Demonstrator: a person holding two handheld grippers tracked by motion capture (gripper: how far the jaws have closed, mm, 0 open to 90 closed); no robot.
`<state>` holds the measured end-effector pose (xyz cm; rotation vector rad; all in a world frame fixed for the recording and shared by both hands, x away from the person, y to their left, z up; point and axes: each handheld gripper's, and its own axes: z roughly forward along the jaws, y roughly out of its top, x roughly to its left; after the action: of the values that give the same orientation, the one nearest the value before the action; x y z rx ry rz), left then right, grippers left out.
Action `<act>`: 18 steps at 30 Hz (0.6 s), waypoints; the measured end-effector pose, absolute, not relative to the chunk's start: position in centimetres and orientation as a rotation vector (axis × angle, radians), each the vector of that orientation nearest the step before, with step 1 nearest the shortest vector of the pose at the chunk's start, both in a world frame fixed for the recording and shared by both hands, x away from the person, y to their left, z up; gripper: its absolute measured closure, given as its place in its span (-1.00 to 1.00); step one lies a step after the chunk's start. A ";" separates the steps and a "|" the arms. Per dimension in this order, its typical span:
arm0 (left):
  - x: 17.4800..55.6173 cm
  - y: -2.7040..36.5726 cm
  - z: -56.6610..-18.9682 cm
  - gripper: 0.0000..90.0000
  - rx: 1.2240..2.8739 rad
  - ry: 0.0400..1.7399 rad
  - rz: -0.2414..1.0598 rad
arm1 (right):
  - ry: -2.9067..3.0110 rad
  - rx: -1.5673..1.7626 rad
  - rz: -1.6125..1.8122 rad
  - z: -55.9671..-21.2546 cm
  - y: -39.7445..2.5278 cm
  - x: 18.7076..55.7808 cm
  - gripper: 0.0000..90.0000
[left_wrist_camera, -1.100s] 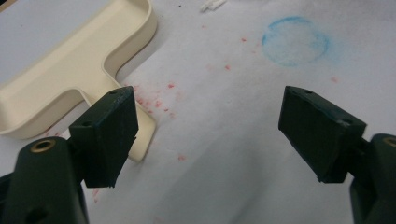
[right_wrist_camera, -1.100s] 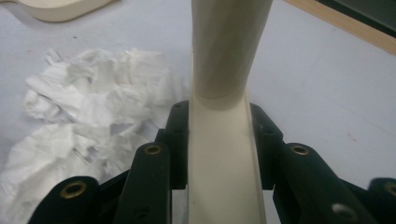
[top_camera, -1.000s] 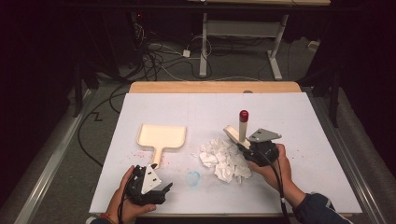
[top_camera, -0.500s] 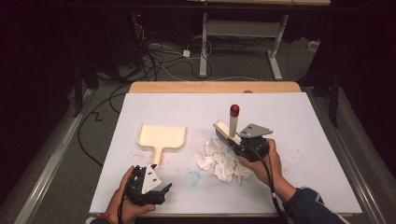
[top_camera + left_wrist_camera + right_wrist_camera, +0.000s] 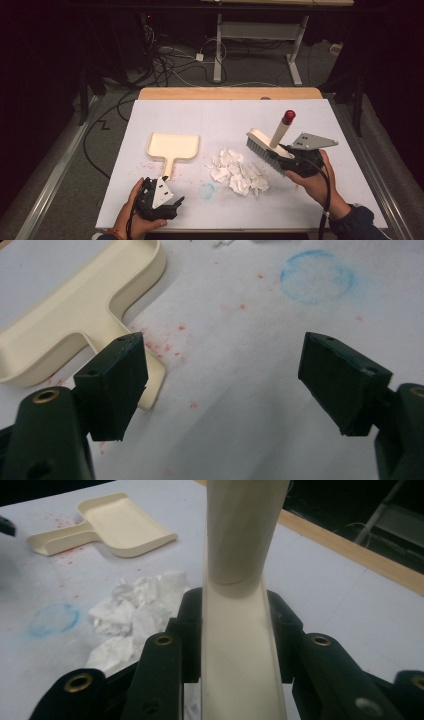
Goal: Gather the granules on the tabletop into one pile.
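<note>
High view: paper scraps [image 5: 239, 172] between dustpan [image 5: 172, 148], brush [image 5: 267, 142].

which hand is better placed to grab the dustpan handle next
Left. The left tongs are open and empty, right by the dustpan handle. The right tongs are shut on the brush, across the paper scraps from it.

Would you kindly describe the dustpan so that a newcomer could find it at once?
Start from the white table and look at its left half, ahead of the left gripper. The dustpan lies flat there, its handle towards that gripper. It is smooth cream plastic, unlike the crumpled white paper to its right.
</note>
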<state>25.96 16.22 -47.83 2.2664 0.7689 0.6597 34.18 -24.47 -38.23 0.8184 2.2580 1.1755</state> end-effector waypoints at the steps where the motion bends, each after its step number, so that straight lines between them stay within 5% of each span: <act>1: 26.0 16.2 -47.8 -0.58 2.267 0.769 0.659 | 2.270 0.816 1.177 -38.3 -24.9 33.9 0.52; 18: 26.0 16.3 -47.6 -0.58 2.258 0.771 0.670 | 2.442 0.827 1.012 -41.2 -28.6 30.6 0.52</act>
<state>26.02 16.29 -47.61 2.2580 0.7715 0.6696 30.64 -28.56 -41.19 0.8266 2.4416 1.0116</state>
